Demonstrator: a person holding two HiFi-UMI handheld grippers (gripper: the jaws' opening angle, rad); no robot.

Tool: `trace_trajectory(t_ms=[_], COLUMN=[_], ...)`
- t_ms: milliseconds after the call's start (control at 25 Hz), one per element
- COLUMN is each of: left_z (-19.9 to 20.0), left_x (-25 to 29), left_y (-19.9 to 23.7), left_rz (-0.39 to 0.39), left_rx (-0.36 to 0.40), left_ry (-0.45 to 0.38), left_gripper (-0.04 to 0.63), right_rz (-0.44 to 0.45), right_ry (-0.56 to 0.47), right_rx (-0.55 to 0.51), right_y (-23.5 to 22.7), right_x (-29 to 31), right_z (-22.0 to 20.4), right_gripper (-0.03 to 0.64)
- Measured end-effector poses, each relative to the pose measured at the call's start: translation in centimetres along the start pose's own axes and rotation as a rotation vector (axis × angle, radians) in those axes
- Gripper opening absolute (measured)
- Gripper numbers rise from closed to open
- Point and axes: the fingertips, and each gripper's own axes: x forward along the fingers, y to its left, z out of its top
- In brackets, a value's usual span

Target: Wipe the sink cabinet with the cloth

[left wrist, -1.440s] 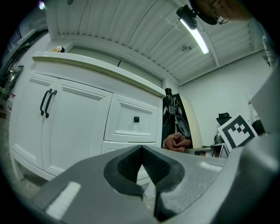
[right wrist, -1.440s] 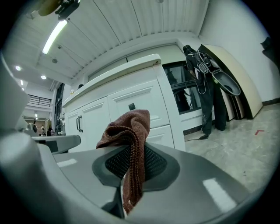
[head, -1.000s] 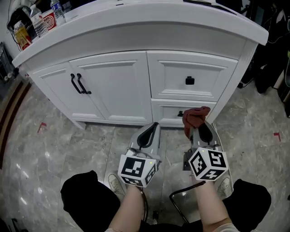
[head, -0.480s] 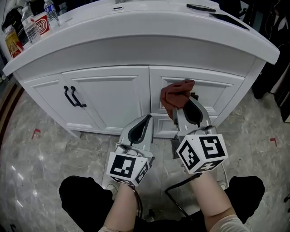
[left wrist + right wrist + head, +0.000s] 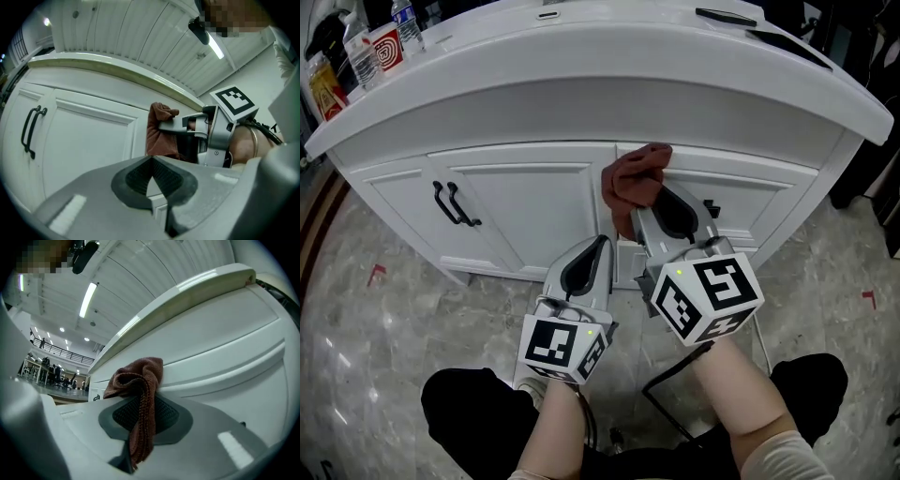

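Note:
The white sink cabinet point(image 5: 534, 202) fills the head view, with doors on the left and drawers on the right. My right gripper point(image 5: 639, 208) is shut on a rust-brown cloth point(image 5: 635, 180), and the bunched cloth point(image 5: 140, 380) presses against the top rail of the cabinet front point(image 5: 225, 348), just under the counter overhang. The cloth point(image 5: 159, 131) and right gripper also show in the left gripper view. My left gripper point(image 5: 598, 246) hangs lower, in front of the cabinet's middle, shut with nothing between its jaws point(image 5: 150, 180).
Two black door handles point(image 5: 450, 202) sit on the left door. A black drawer knob point(image 5: 710, 208) is just right of the right gripper. Bottles and a cup point(image 5: 370, 47) stand on the counter's far left. Marble-pattern floor point(image 5: 384, 319) lies below.
My right gripper has risen with the cloth from the lower drawer to the top rail and shifted left. The left gripper stayed low and moved little.

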Motion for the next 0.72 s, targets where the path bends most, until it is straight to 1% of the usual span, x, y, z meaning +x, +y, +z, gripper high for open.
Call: trace_trajectory(t_ms=[80,240,400,720], left_z=[-0.6,-1.4,-1.3,-2.4], left_x=[0.2,0.6,1.1,1.9], left_y=[-0.4,-1.8,-3.4,-6.6], left_rz=[-0.01,-0.042,-0.068,-0.131], left_rx=[-0.007,-0.005,-0.006,-0.014], left_ry=[0.0,0.009,0.007,0.027], left_gripper=[0.0,0.0,0.0,0.0], right_rz=[-0.01,-0.066,-0.117,-0.214], right_ry=[0.003,0.019,0.031,0.027], right_rx=[-0.012,-0.037,-0.042,-0.037], right_y=[-0.9,-2.9,-5.1,-9.4], right_x=[-0.5,-1.9,-3.5,-6.9], right_z=[0.1,0.2,0.5,1.6], right_gripper=[0.091,0.089,0.089,0.091])
